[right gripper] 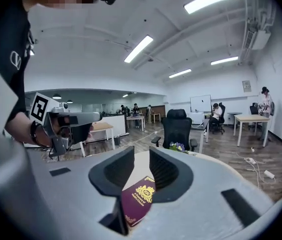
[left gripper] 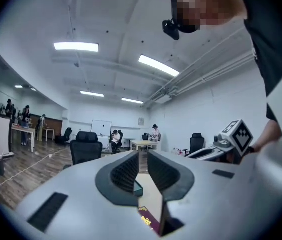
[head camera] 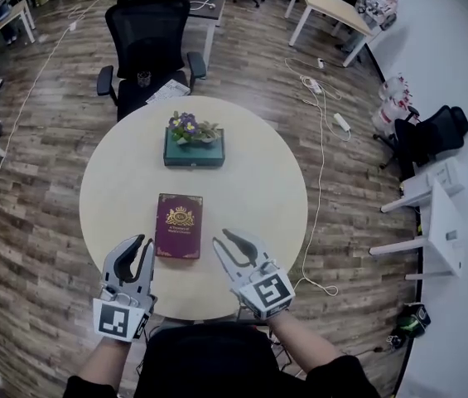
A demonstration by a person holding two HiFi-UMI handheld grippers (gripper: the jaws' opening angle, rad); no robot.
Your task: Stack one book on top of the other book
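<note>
A round tabletop (head camera: 275, 189) carries two books lying well apart. The maroon book (head camera: 179, 225), with a gold crest on its cover, lies flat close to the near edge, a little left of the middle. The teal book (head camera: 194, 151) lies flat beyond it, between the middle of the tabletop and the far edge. On top of it sits what looks like a small bunch of purple flowers (head camera: 190, 126), though the view is too small to be sure.

Both claws hang over the near edge, clear of the books. The left claw (head camera: 141, 243) is just left of the maroon book's near corner. Its jaws are narrowly spread, with nothing between them. The right claw (head camera: 224, 239) is just right of the same book. Its jaws are spread somewhat wider and are also empty. In the right gripper view the maroon cover shows through the gap, lying on the tabletop below.

A black office chair (head camera: 147, 36) stands on the wooden floor (head camera: 43, 164) past the far edge.
</note>
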